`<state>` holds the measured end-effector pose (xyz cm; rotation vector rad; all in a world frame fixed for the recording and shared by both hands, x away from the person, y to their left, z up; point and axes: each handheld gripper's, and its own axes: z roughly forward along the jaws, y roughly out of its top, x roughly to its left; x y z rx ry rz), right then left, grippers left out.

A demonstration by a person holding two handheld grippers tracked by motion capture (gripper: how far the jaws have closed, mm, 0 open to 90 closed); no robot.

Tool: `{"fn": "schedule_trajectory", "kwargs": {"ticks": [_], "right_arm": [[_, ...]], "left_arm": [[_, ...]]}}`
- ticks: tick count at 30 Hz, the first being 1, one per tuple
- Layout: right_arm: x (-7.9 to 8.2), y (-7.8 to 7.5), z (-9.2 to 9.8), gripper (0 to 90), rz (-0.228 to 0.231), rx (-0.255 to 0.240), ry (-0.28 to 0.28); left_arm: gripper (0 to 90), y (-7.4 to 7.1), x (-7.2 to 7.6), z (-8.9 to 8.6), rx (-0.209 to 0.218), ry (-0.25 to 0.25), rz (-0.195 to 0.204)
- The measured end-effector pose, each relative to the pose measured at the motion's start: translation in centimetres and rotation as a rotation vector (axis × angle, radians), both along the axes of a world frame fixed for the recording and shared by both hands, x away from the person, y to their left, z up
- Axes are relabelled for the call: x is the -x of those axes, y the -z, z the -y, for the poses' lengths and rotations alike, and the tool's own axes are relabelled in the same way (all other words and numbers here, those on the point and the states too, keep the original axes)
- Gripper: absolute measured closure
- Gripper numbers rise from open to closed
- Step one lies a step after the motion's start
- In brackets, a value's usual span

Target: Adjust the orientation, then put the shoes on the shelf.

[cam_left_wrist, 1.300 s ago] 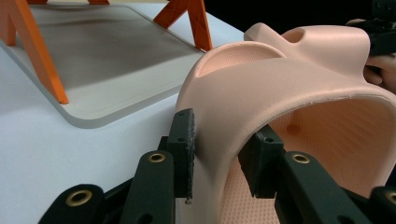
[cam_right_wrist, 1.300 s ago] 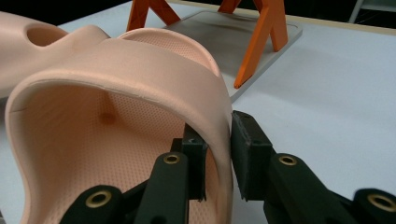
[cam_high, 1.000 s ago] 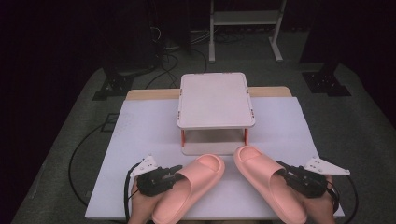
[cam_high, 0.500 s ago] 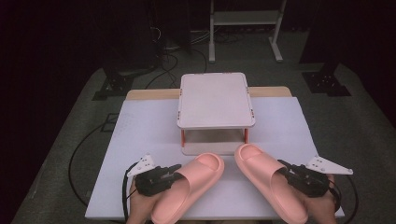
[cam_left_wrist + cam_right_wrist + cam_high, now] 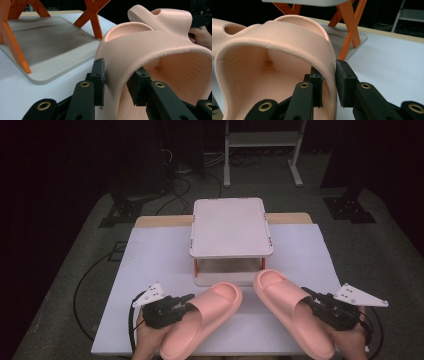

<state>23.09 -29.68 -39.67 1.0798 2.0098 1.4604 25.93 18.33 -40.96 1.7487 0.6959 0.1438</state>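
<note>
Both grippers, left and right, pinch peach foam slide sandals (left one, right one) by the strap, so, I'd judge, lift level toward the low white orange-legged shelf.

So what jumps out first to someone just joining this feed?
Two pink slippers near the table's front edge: the left slipper pinched at its strap by the left gripper, the right slipper likewise by the right gripper. Just behind their toes stands a small white rack on orange legs.
</note>
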Motion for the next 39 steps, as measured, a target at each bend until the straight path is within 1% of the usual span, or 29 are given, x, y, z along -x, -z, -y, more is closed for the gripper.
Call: {"fn": "schedule_trajectory", "kwargs": {"ticks": [4, 10, 11, 15, 17, 19, 20, 21, 25, 31, 39], "right_arm": [[0.3, -1.3, -0.1, 75.7, 0.013, 0.008, -0.011], [0.4, -3.2, -0.1, 75.7, 0.026, 0.014, -0.021], [0.4, -3.4, -0.1, 75.8, 0.026, 0.014, -0.022], [0.1, -4.2, -0.3, 75.7, 0.029, 0.021, -0.026], [0.1, -4.6, -0.4, 75.7, 0.036, 0.028, -0.027], [0.0, -4.8, -0.5, 75.7, 0.032, 0.026, -0.03], [-0.1, -5.0, -0.5, 75.7, 0.033, 0.027, -0.031], [-0.1, -5.1, -0.6, 75.7, 0.031, 0.027, -0.031], [-0.5, -5.6, -0.8, 75.7, 0.031, 0.027, -0.028], [-1.2, -6.2, -0.8, 75.7, 0.024, 0.017, -0.022], [-2.3, -7.3, -0.8, 75.7, 0.01, 0.013, -0.006]], "left_arm": [[68.7, -1.2, 0.1, 0.0, 0.0, 0.015, 0.012], [68.7, -3.2, 0.3, 0.1, 0.013, 0.031, 0.035], [68.7, -3.6, 0.4, 0.1, 0.019, 0.033, 0.036], [68.7, -4.4, 0.3, 0.0, 0.02, 0.036, 0.049], [68.7, -4.8, 0.3, 0.0, 0.017, 0.039, 0.05], [68.7, -5.1, 0.2, 0.0, 0.026, 0.039, 0.049], [68.7, -5.3, 0.1, -0.1, 0.022, 0.041, 0.047], [68.8, -5.5, 0.0, 0.0, 0.028, 0.042, 0.048], [69.1, -6.4, -0.5, 0.0, 0.022, 0.043, 0.061], [69.2, -7.7, -1.5, 0.0, 0.022, 0.037, 0.063], [69.1, -8.7, -3.2, -0.4, 0.026, 0.015, 0.045]]}}
